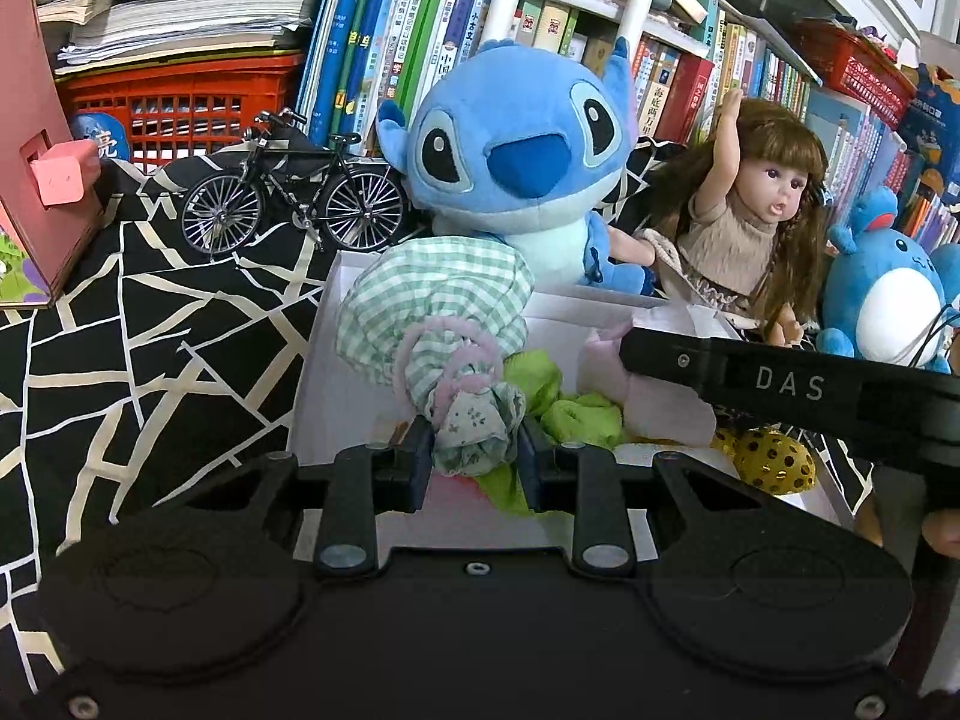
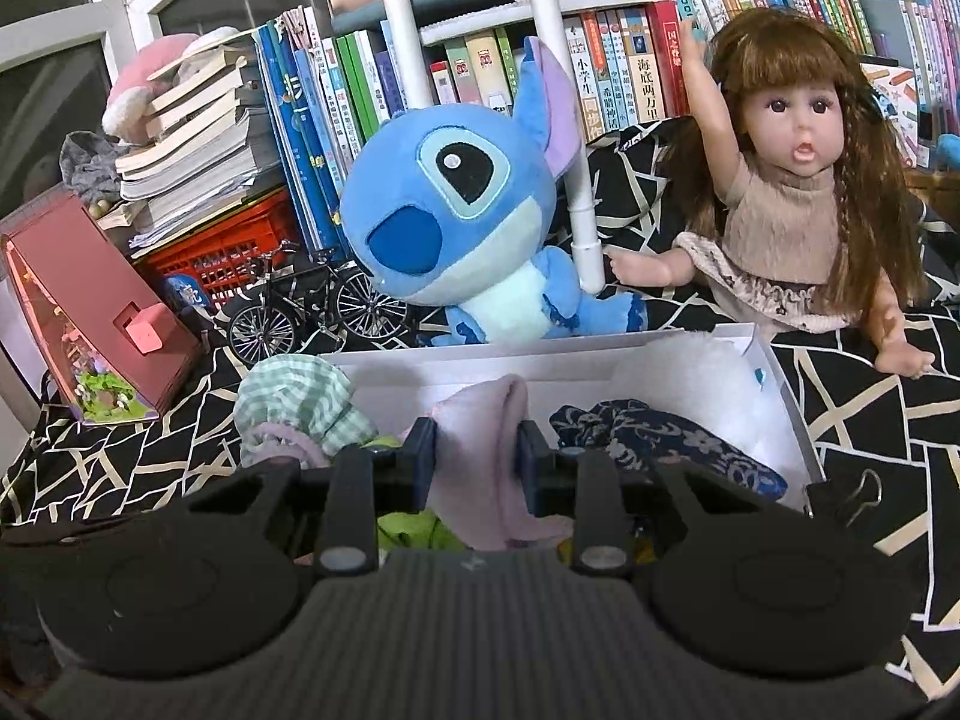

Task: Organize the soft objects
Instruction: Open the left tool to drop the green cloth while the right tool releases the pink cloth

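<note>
Your left tool (image 1: 474,450) is clamped on the knotted end of the green gingham pouch (image 1: 438,312), which sticks up over the white box (image 1: 312,396) right ahead. Your right tool (image 2: 474,462) has pinched the pink cloth (image 2: 486,420) over the same box, navy floral fabric (image 2: 654,444) just beside it.

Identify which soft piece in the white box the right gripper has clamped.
The pale pink cloth, pinched between the right gripper pads. The green checked bundle is in the left gripper; the navy floral fabric lies loose in the white box.
</note>
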Available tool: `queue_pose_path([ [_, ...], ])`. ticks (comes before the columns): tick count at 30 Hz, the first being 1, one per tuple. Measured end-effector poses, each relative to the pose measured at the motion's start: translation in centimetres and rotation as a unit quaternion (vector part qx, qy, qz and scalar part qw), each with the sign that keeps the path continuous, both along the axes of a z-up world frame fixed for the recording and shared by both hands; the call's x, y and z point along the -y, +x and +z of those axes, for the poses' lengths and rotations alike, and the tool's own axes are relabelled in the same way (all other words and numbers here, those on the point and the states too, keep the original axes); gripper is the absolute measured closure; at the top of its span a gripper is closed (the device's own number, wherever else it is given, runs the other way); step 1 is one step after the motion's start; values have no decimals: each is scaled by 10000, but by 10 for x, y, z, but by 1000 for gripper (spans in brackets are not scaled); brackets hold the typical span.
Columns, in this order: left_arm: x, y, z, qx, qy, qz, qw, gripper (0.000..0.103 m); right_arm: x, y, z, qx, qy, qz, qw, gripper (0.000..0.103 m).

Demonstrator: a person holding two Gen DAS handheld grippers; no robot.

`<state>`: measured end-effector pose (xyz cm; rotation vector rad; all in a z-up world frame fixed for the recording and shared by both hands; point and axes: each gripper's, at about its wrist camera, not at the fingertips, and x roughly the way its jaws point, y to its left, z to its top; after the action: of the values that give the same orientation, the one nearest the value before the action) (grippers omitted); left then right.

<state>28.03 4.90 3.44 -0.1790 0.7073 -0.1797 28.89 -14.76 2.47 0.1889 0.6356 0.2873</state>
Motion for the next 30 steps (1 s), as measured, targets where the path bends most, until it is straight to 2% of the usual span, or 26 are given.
queue_pose_path([
  [4, -3, -1, 0, -51, -177, 17, 9998, 72, 0, 0, 0, 0, -1, 2, 10000, 69],
  [7, -5, -2, 0, -32, -252, 7, 9997, 69, 1, 0, 1, 21, 16, 2, 10000, 64],
  [9, -3, -4, 1, 11, -196, -14, 9998, 62, 2, -1, 1, 38, 46, 4, 10000, 61],
  [11, -2, -6, 3, 56, -168, -54, 9998, 59, 3, -2, 2, 43, 72, -10, 10000, 51],
  [13, -1, -8, 5, 81, -171, -77, 9998, 56, 5, -3, 3, 65, 98, -19, 9999, 44],
  [17, -1, -13, 9, 137, -192, -96, 9997, 49, 10, -8, 6, 129, 187, -54, 9997, 38],
  [30, 2, -50, 22, 463, -132, -285, 9984, 29, 22, -40, 25, 519, 71, 134, 9985, 28],
])
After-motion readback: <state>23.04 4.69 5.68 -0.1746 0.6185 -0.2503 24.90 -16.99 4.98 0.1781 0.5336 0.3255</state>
